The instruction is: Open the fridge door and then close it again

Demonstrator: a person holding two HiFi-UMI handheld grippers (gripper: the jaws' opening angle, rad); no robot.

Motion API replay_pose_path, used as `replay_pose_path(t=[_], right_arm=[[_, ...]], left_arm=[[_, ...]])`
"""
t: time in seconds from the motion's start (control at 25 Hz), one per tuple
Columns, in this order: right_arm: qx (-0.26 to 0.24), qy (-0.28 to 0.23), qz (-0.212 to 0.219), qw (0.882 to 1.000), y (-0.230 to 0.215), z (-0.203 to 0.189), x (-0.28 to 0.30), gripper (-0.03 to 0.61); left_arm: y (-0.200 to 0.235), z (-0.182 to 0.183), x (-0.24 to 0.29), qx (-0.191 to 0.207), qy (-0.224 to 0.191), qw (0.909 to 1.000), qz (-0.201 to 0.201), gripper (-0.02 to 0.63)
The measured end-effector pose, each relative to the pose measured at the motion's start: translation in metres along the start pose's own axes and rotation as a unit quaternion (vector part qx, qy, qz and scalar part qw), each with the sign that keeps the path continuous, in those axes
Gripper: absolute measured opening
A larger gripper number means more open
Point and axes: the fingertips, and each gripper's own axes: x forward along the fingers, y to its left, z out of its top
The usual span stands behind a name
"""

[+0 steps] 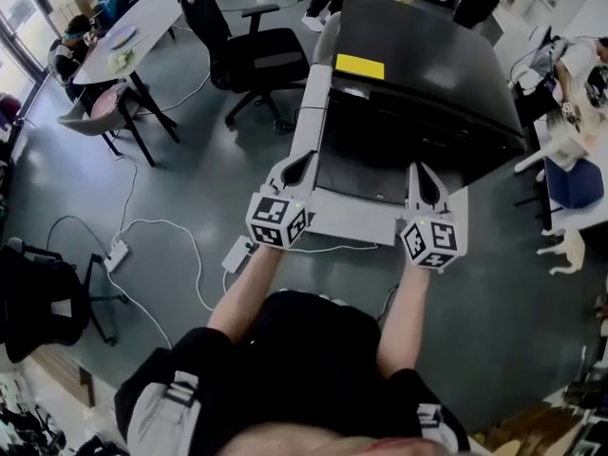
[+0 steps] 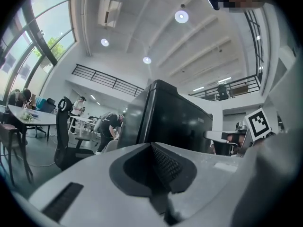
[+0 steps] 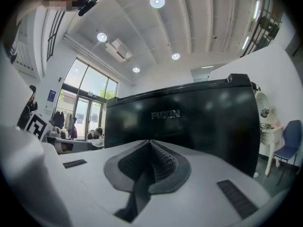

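Observation:
A black fridge point(image 1: 418, 74) stands right in front of me with a yellow sticker point(image 1: 360, 66) on its top. Its dark glossy door point(image 3: 189, 122) carries pale lettering and looks closed in the right gripper view. The left gripper view shows the fridge point(image 2: 175, 122) from its left corner. My left gripper point(image 1: 302, 162) is held level near the door's left edge, jaws shut with nothing between them point(image 2: 152, 145). Over at the door's right part my right gripper point(image 1: 421, 171) is also shut and empty point(image 3: 150, 143). Neither one visibly touches the fridge.
A black office chair point(image 1: 256, 55) and a long table point(image 1: 142, 22) with a seated person stand to the left behind the fridge. White cables and a power strip point(image 1: 116, 253) lie on the floor at left. A blue chair point(image 1: 575, 183) and a desk are at right.

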Motion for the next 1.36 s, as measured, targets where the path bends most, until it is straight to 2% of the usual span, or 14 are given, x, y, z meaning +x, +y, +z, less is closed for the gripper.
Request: replay_pose_path(t=[0.4,0.6,1.36], right_arm=[[0.003,0.003,0.007,1.0,0.001,-0.013,-0.011,-0.006],[0.005,0.0,-0.005,1.0,-0.003,-0.014,-0.016,-0.006],[0.003,0.0,0.003,1.0,-0.001,-0.014,-0.022,-0.006]], left_arm=[[-0.02,-0.007,0.006,0.01,0.008,0.9999,-0.004,0.0],[-0.03,-0.01,0.01,0.02,0.012,0.9997,-0.004,0.0],[-0.045,-0.007,0.013,0.033,0.014,0.9993,0.012,0.0]])
